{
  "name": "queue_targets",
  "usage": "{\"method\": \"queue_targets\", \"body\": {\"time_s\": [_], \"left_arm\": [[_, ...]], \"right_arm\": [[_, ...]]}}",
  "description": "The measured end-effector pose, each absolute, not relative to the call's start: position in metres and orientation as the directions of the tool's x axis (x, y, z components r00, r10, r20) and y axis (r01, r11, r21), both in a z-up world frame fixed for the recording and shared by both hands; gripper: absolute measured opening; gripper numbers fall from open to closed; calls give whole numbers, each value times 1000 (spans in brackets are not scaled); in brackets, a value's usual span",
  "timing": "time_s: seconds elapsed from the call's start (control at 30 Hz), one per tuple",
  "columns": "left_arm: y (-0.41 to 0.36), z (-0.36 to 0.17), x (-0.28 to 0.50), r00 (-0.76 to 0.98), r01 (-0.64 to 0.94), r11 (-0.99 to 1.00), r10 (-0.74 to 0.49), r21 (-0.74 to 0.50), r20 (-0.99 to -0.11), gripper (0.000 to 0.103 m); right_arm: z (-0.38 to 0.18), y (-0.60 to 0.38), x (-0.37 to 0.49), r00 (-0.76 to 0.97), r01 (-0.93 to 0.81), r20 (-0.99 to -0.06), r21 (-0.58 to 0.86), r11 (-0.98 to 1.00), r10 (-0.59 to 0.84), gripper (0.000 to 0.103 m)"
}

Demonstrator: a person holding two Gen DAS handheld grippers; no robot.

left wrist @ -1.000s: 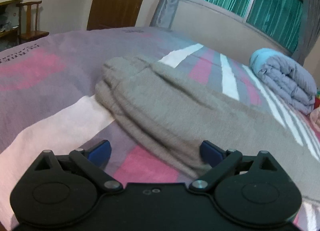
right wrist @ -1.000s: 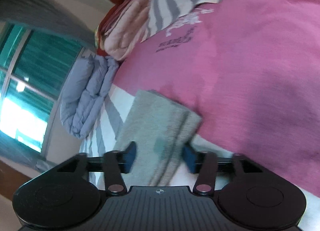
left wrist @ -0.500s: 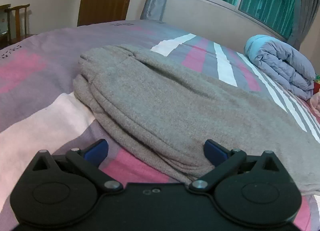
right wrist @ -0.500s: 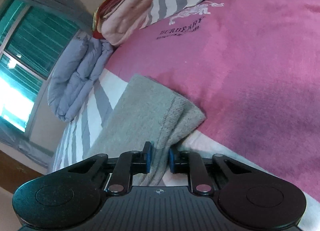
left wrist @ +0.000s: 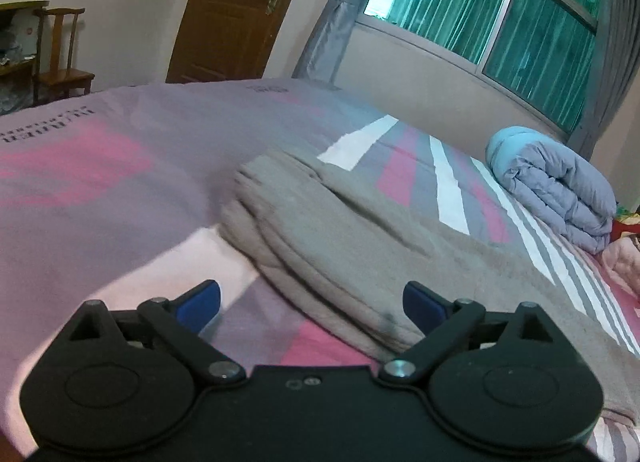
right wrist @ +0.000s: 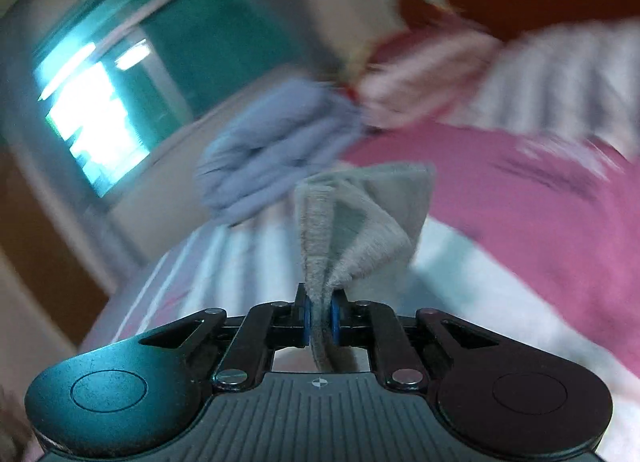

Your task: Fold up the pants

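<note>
Grey fleece pants [left wrist: 352, 238] lie lengthwise across the bed, folded leg on leg, with the waistband end at the far left. My left gripper [left wrist: 312, 302] is open and empty, low over the near edge of the pants. My right gripper [right wrist: 320, 316] is shut on the leg-end cuff of the pants [right wrist: 360, 217] and holds it lifted off the bed; the cloth fans up and out from between the blue pads. The right wrist view is heavily blurred by motion.
The bed cover [left wrist: 100, 189] is pink, grey and white striped. A rolled lilac-blue duvet [left wrist: 560, 189] lies at the far right by the window, and shows in the right wrist view [right wrist: 272, 157]. Pink bedding [right wrist: 424, 73] is beyond it. A wooden chair [left wrist: 60, 61] and door [left wrist: 240, 9] stand behind the bed.
My right gripper closed on the cuff of the pants and lifted it, swinging fast. My left gripper stayed open near the pants and pulled back slightly.
</note>
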State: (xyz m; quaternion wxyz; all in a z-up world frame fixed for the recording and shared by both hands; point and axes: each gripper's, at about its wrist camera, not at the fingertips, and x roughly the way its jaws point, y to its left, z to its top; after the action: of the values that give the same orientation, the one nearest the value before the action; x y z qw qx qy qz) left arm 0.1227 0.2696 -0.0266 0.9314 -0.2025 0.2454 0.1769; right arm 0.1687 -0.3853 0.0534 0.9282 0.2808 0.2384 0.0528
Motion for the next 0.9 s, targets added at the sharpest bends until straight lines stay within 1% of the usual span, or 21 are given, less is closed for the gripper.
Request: {"method": "queue_targets", "body": {"time_s": [0.1, 0.13, 0.2, 0.3, 0.37, 0.4, 0.43, 0.47, 0.5, 0.53, 0.57, 0.63, 0.67, 0.73, 0.8, 0.83, 0.87, 0.9], "left_arm": [[283, -20, 110, 818, -433, 857, 244, -280, -520, 92], [287, -18, 106, 817, -436, 858, 249, -273, -520, 92], [296, -18, 97, 812, -444, 857, 263, -260, -522, 92], [307, -25, 88, 795, -466, 847, 273, -257, -543, 92], [313, -31, 84, 780, -485, 835, 276, -262, -562, 92], [315, -34, 84, 776, -489, 830, 275, -267, -567, 92], [316, -35, 82, 778, -489, 828, 274, -273, -565, 92], [316, -35, 80, 783, -485, 830, 270, -277, -560, 92], [316, -36, 79, 785, -482, 831, 269, -278, -558, 93], [315, -36, 80, 786, -480, 832, 268, -277, -557, 93], [314, -36, 80, 787, -479, 833, 267, -278, -556, 93], [313, -36, 79, 793, -474, 830, 257, -293, -552, 93], [311, -36, 79, 796, -471, 830, 253, -300, -550, 93], [306, -36, 77, 802, -462, 831, 243, -310, -546, 93], [300, -36, 78, 805, -455, 832, 231, -318, -547, 94], [296, -36, 80, 806, -448, 836, 223, -318, -548, 94], [293, -36, 80, 806, -441, 840, 217, -315, -551, 94], [289, -35, 83, 804, -432, 850, 211, -302, -556, 94]], "right_arm": [[65, -314, 172, 868, -123, -392, 422, 898, 303, 9], [65, -291, 172, 860, -177, -381, 402, 899, 340, 10], [59, -250, 174, 824, -258, -375, 419, 870, 425, 10], [42, -180, 172, 743, -380, -406, 399, 835, 532, 10], [17, -131, 169, 593, -487, -478, 429, 761, 648, 11], [3, -107, 164, 524, -528, -525, 417, 740, 670, 14], [-10, -84, 156, 466, -568, -590, 372, 734, 659, 26], [-15, -70, 144, 479, -596, -613, 299, 746, 628, 31], [-13, -66, 132, 518, -615, -588, 247, 748, 621, 39], [-11, -67, 128, 506, -632, -567, 269, 727, 650, 44], [-10, -69, 127, 488, -638, -557, 298, 710, 672, 44], [-3, -68, 125, 515, -642, -549, 262, 721, 658, 44], [2, -67, 122, 528, -650, -527, 254, 716, 666, 44], [10, -71, 120, 538, -645, -475, 300, 703, 696, 44], [9, -72, 129, 549, -578, -475, 378, 723, 688, 43], [4, -71, 134, 551, -538, -496, 404, 740, 672, 33], [-5, -66, 142, 517, -506, -543, 430, 748, 662, 19], [-20, -57, 148, 440, -486, -601, 465, 740, 667, 19]]}}
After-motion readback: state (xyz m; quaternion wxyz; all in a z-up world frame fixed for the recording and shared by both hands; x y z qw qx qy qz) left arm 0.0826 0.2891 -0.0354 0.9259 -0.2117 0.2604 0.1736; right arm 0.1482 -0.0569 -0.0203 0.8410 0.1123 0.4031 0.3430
